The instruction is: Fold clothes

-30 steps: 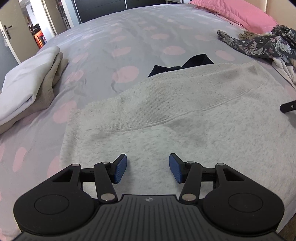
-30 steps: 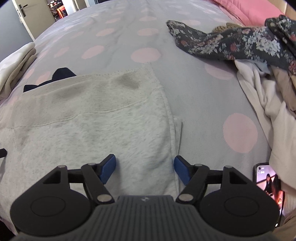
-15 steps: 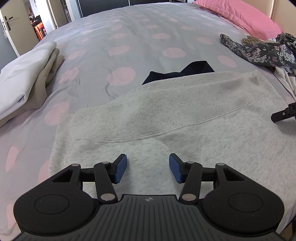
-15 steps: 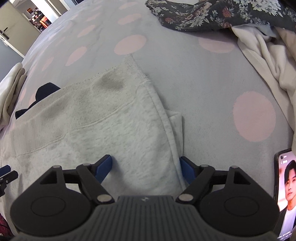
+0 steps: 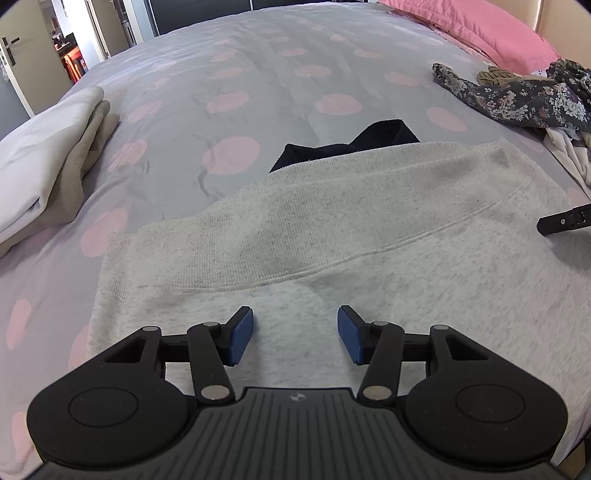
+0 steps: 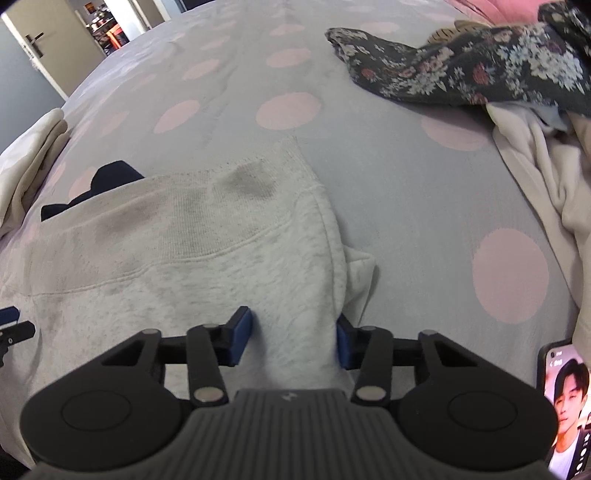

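A light grey sweatshirt (image 5: 332,236) lies folded on the bed, its ribbed hem toward the far side; it also shows in the right wrist view (image 6: 184,251). My left gripper (image 5: 295,334) is open and empty, low over the sweatshirt's near left part. My right gripper (image 6: 293,336) is open, its jaws either side of a raised bunch of the sweatshirt's right edge, not clamped. A dark navy garment (image 5: 347,144) pokes out from under the far edge.
A folded white and beige pile (image 5: 48,166) lies at the left. A floral garment (image 6: 461,62), cream clothes (image 6: 535,166) and a pink pillow (image 5: 480,29) lie at the right. A phone (image 6: 565,406) lies at the near right. The bedspread (image 5: 258,74) is grey with pink dots.
Both grippers have moved forward over the sweatshirt. The right gripper's jaws have narrowed around a bunch of the right edge, which now stands up between them.
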